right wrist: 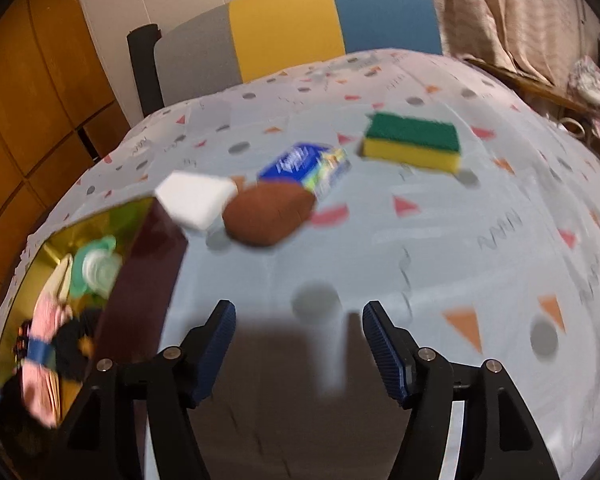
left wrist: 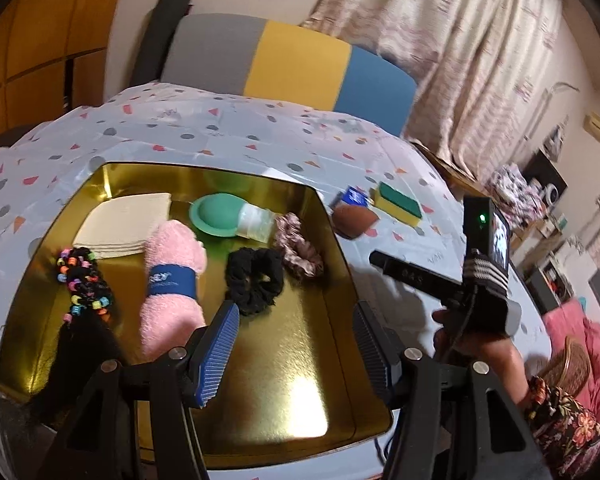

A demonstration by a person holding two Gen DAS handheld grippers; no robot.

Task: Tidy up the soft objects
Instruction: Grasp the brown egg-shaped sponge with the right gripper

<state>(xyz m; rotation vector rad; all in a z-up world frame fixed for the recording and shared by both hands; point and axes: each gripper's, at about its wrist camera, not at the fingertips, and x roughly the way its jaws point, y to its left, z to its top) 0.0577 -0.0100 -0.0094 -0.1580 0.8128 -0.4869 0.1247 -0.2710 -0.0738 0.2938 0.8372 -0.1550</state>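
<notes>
A gold tray (left wrist: 300,380) holds a rolled pink towel (left wrist: 172,276), a black scrunchie (left wrist: 254,280), a pink patterned scrunchie (left wrist: 298,250), a beaded black hair tie (left wrist: 84,284), folded cream cloths (left wrist: 124,220) and a green silicone piece (left wrist: 216,216). My left gripper (left wrist: 296,356) is open and empty above the tray's near part. On the cloth lie a brown sponge (right wrist: 268,214), a green-and-yellow sponge (right wrist: 412,146), a blue packet (right wrist: 304,168) and a white sponge (right wrist: 196,202). My right gripper (right wrist: 296,352) is open and empty, above the table in front of the brown sponge.
The table wears a pale cloth with coloured shapes (right wrist: 460,240). A chair with a grey, yellow and blue back (left wrist: 292,64) stands behind it. Curtains (left wrist: 460,40) hang at the right. The tray's dark outer wall (right wrist: 140,280) is at the left of the right wrist view.
</notes>
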